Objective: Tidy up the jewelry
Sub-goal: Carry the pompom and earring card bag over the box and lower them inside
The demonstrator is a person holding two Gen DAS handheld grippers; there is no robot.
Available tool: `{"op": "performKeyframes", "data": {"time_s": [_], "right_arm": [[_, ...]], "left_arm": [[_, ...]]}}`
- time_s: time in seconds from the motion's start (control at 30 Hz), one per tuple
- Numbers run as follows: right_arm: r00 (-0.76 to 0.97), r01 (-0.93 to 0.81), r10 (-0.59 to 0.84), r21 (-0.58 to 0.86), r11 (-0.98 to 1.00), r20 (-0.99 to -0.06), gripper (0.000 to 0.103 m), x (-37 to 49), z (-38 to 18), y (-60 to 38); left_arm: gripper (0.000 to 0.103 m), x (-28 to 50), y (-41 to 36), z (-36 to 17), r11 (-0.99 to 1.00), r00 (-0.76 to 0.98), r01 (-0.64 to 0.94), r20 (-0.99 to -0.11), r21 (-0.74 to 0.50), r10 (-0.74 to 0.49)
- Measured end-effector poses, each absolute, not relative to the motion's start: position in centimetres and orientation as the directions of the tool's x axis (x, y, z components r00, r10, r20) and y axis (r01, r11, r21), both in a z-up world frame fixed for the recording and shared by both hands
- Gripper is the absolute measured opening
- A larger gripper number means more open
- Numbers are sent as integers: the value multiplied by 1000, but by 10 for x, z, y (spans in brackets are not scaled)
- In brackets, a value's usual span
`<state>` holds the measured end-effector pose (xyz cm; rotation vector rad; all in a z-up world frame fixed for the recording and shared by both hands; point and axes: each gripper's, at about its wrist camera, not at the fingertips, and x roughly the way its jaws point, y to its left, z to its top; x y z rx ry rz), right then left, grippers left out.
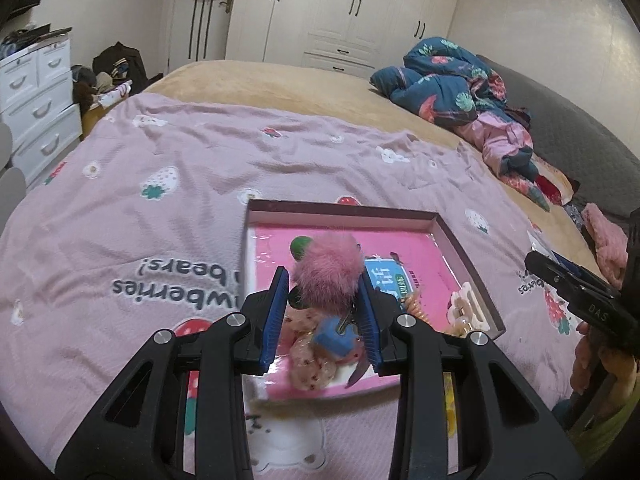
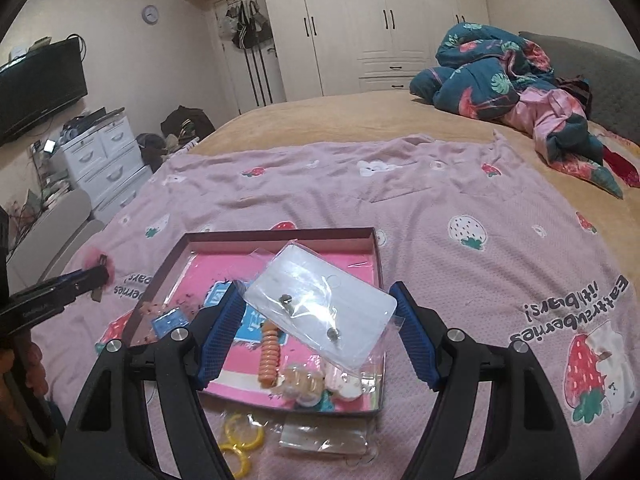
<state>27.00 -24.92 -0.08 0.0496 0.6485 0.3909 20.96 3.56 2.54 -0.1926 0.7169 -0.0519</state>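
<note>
Two claws are at work above the shallow pink-lined cardboard tray [image 1: 464,240] that lies on the pink strawberry-print blanket [image 1: 160,168] over the bed. Your left claw [image 1: 325,314] is pinching a fluffy pink pom-pom hair clip [image 1: 326,270]: the metal clip stem sits between the blue pads while the pom-pom stands up at 12 o'clock past the tips, so the ball stays uncrushed and the clip hangs over the tray, probably ready to be dropped in. Your right claw [image 2: 318,334] is spread wide around a clear plastic bag with a white earring card [image 2: 320,316]; its pads seem to bear on the card's two short edges, keeping it flat above the tray. At 6 o'clock below that card lie an orange spiral hair tie [image 2: 269,354] and pale hair clips [image 2: 340,386], inside the tray. Yellow rings [image 2: 240,442] lie outside it, nearer you.
</note>
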Motion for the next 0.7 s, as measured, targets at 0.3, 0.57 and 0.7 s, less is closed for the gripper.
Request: {"op": "performKeyframes", "data": {"time_s": [0.3, 0.57, 0.7], "right_arm": [[680, -363, 329, 90, 928, -656, 73, 280, -46, -236], [666, -357, 306, 69, 931, -680, 73, 287, -64, -235], [648, -374, 311, 65, 925, -696, 73, 289, -73, -233]], "left_arm": [[25, 241, -6, -14, 986, 668, 56, -728, -157, -154], [25, 257, -30, -28, 984, 628, 100, -758, -147, -177], [25, 261, -39, -34, 981, 608, 118, -770, -152, -192]]}}
